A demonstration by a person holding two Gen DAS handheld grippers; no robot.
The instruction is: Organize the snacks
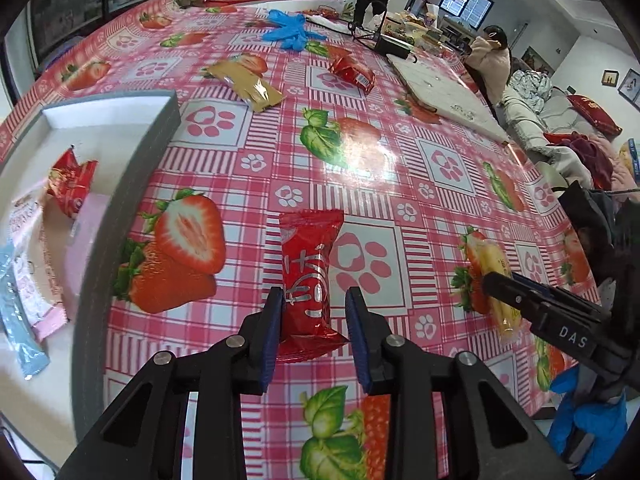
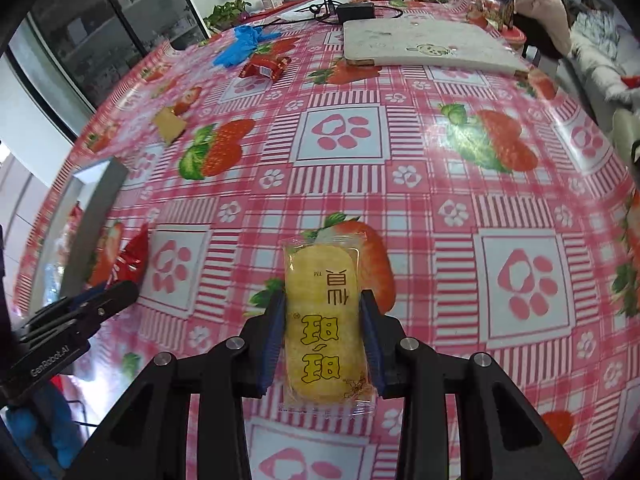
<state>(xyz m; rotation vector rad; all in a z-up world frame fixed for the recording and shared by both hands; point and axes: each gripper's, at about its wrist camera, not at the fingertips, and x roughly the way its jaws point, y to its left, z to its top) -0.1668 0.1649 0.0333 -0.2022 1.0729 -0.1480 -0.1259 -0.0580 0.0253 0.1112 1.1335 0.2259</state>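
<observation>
"DAS" in white on the right gripper body, at 4 o'clock in the left view. "GenRobot.AI" on the left gripper body, at 8 o'clock in the right view. "TM" on the yellow cracker packet; other packet characters unreadable.

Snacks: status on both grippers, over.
Left gripper open, straddling red snack. Right gripper astride yellow rice cracker, closure unclear. Grey tray to the left, path unobstructed.
</observation>
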